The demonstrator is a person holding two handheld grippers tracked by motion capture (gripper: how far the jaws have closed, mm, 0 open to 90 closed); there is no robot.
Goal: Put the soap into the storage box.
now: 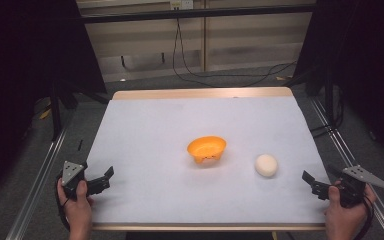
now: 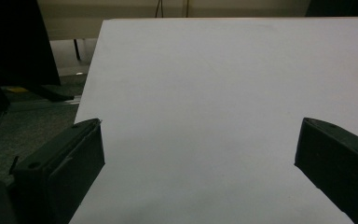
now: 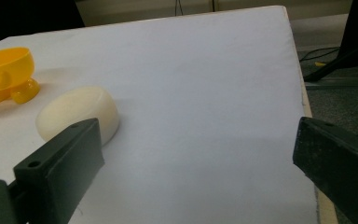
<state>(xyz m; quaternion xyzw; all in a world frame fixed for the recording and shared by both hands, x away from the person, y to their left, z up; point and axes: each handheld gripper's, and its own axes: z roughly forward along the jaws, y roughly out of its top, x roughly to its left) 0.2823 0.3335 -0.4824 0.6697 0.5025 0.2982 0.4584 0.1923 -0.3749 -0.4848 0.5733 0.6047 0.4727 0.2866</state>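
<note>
Currently idle at the near corners: left tongs (image 1: 107, 175) spread over bare tabletop (image 1: 155, 125), right tongs (image 1: 310, 181) spread too, gripping nothing. Pale round bun (image 1: 266, 165) lying right of the orange footed bowl (image 1: 207, 149), just left of the right tongs. Smooth and rounded, so likely to roll or squirt away under an off-centre pinch; could knock the light bowl.

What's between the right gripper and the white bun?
Nothing: in the high view, only bare white tabletop lies between the right gripper and the white bun. Its jaws stand open, apart from the bun.
</note>
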